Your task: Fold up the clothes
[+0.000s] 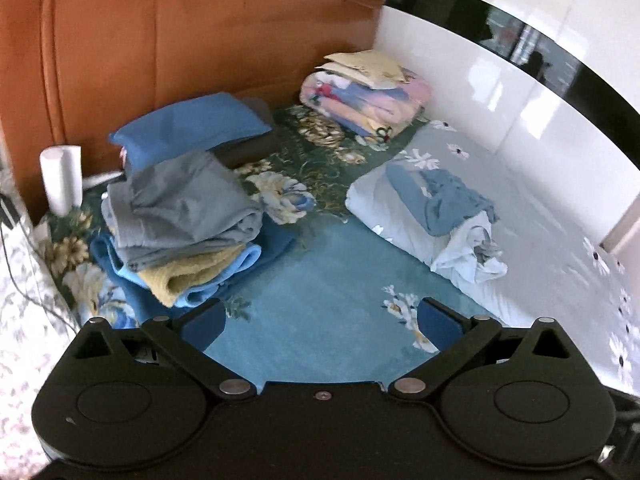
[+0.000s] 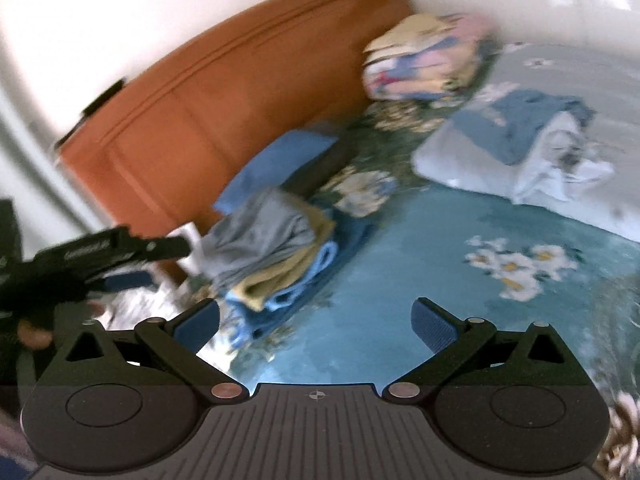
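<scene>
A stack of folded clothes (image 1: pixel 184 228), grey on top of yellow and blue pieces, lies on the blue floral bedspread (image 1: pixel 320 280) at the left. It also shows in the right wrist view (image 2: pixel 268 252). A pile of unfolded clothes (image 1: pixel 460 216), blue and white, lies on a folded grey quilt at the right; the right wrist view shows it too (image 2: pixel 552 148). My left gripper (image 1: pixel 320 320) is open and empty above the bedspread. My right gripper (image 2: pixel 316 320) is open and empty. The left gripper (image 2: pixel 100 256) appears at the left of the right wrist view.
An orange headboard (image 1: pixel 160 40) stands behind. A blue pillow (image 1: pixel 192 124) leans near it. A folded colourful quilt (image 1: pixel 364 100) sits in the far corner. A white cylinder (image 1: pixel 62 180) stands at the left. A glossy white wall (image 1: pixel 500 92) runs along the right.
</scene>
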The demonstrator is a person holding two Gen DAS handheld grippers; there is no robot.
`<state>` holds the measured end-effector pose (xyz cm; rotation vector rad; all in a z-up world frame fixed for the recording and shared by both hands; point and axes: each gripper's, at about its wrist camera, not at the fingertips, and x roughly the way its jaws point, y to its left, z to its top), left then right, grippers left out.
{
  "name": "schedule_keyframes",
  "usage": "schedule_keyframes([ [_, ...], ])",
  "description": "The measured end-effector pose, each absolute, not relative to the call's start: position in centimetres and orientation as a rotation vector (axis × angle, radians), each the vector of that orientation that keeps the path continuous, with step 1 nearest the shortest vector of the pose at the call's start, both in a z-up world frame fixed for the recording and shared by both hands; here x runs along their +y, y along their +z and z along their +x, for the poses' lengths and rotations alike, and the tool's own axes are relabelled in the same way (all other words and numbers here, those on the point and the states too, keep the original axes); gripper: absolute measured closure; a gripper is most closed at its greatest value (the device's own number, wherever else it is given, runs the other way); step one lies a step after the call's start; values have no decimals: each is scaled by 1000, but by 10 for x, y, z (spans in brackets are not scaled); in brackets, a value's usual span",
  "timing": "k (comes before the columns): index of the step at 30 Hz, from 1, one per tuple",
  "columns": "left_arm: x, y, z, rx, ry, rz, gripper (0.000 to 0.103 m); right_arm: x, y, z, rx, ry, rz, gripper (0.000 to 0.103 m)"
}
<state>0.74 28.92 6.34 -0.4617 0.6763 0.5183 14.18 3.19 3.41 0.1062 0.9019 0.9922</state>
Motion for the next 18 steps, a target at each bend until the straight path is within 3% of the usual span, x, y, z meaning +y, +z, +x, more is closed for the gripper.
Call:
schedule_keyframes([
  [8, 275, 64, -7, 703, 491, -315, 2, 11, 41, 104, 874, 833, 130, 0],
  [18, 246, 42, -16, 738, 380, -332, 2, -27, 47, 32, 870, 685, 19, 0],
])
